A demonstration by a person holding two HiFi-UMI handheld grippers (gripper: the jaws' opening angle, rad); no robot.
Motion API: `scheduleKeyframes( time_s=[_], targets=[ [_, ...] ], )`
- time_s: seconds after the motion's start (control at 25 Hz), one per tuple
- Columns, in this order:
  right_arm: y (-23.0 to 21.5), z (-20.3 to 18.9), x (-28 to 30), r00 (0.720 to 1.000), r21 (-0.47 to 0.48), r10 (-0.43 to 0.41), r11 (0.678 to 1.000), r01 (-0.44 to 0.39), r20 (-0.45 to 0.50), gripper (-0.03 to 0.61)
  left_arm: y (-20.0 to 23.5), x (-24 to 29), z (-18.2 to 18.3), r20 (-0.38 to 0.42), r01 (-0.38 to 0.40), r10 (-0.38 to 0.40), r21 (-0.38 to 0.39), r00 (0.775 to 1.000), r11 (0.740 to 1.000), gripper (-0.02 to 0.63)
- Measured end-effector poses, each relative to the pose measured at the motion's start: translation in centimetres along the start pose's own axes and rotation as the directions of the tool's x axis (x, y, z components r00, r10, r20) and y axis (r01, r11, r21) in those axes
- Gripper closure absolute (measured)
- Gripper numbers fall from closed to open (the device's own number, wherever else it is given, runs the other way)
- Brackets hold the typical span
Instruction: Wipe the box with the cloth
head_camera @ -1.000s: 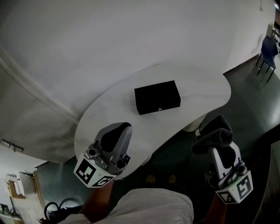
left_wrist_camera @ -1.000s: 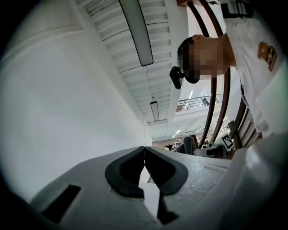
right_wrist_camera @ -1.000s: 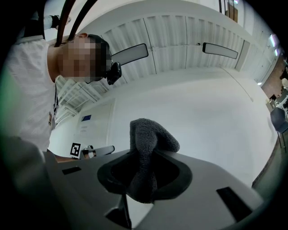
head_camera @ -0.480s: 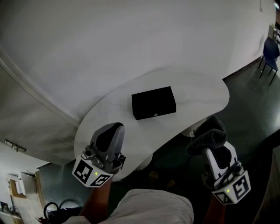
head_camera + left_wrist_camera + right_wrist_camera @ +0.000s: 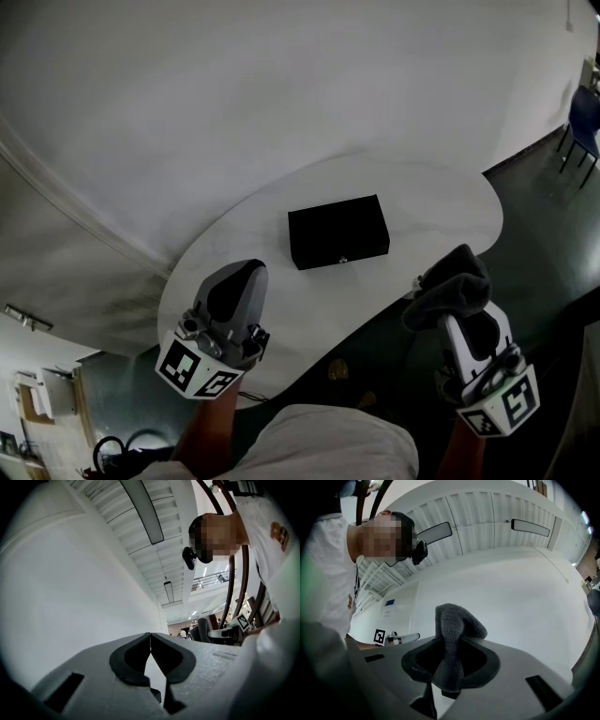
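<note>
One black rectangular box (image 5: 338, 232) lies on the single white rounded table (image 5: 431, 202), and one blue chair (image 5: 586, 117) stands well beyond the table's right end. Off the table's near edge are two grey grippers, the left gripper (image 5: 242, 274) and the right gripper (image 5: 450, 309), and one dark grey fleece cloth (image 5: 452, 284).

— Inspector: What differs from a second ago?

— Operator: My left gripper (image 5: 244, 270) and my right gripper (image 5: 450, 314) both stand further forward, towards the table (image 5: 441, 197). The box (image 5: 338, 232) now sits lower in the head view, nearer both tips.

— Inspector: Anything further?

— Operator: My left gripper points straighter up the frame and leans less towards the box. The gap between the cloth (image 5: 452, 281) and the table's near rim looks narrower.
</note>
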State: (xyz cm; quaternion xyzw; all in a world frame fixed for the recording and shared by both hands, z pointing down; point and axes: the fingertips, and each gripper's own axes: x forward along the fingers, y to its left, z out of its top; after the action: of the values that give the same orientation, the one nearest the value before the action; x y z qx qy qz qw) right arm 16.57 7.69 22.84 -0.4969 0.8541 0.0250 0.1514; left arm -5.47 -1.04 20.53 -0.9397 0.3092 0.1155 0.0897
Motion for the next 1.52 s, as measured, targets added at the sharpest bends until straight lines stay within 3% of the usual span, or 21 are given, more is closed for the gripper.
scheduleKeyframes(
  time_s=[0.16,0.56,0.84,1.04,1.52],
  targets=[
    [-0.2,-0.2,0.7,1.000,-0.009,0.003,1.000,-0.003,0.002,0.489,-0.4,0.7,-0.5,-0.001,0.021,-0.021,0.002,1.000,1.000,0.598],
    [-1.6,-3.8,10.3,0.993,-0.018,0.036,0.999,-0.039,-0.109,0.489,7.8,2.9,-5.3,-0.025,-0.021,0.020,-0.030,0.999,0.999,0.597],
    [-1.5,-3.9,11.7,0.989,-0.035,0.043,0.998,-0.049,-0.142,0.489,8.4,2.9,-6.9,-0.047,-0.048,0.046,-0.027,0.998,0.998,0.598],
    [-3.0,-6.4,16.1,0.979,-0.020,0.049,0.998,-0.054,-0.199,0.489,12.9,4.1,-11.0,-0.117,-0.090,0.081,-0.075,0.990,0.993,0.597],
    [-6.0,-9.3,19.2,0.958,0.025,0.125,0.992,-0.123,-0.257,0.489,14.5,5.4,-17.6,-0.336,-0.184,0.134,-0.123,0.932,0.975,0.595]
  ],
)
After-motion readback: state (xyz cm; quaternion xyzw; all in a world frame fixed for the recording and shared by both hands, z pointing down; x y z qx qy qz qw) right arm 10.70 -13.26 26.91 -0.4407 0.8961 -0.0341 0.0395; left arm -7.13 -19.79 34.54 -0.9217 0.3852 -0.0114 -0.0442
